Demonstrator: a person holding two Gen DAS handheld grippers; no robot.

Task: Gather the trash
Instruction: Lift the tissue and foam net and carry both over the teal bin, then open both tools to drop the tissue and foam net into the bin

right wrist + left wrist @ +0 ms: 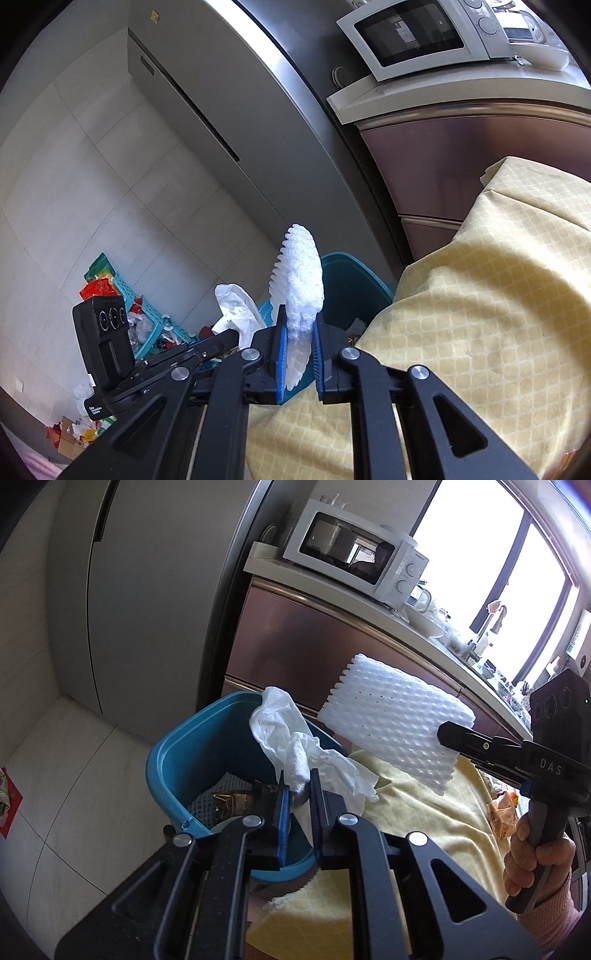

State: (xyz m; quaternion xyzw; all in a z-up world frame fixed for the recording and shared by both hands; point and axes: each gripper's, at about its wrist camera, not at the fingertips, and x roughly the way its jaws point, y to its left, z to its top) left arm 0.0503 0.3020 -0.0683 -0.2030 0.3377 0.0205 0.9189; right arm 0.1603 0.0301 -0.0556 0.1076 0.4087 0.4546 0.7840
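Foam netting [301, 280] stands clamped in the right gripper [298, 360] – long axis toward 12 o'clock (edge-on). Left gripper [298, 794] pinches a crumpled tissue [291, 738] over the blue bin [173, 760], trailing toward 11 o'clock.

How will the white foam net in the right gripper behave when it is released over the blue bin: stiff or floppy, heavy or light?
The foam net probably is springy rather than floppy: it stands out from the right gripper without drooping. It is likely very light, being open mesh foam, so it may drift or bounce off the blue bin rim. It squashes between the pads, so it seems soft.
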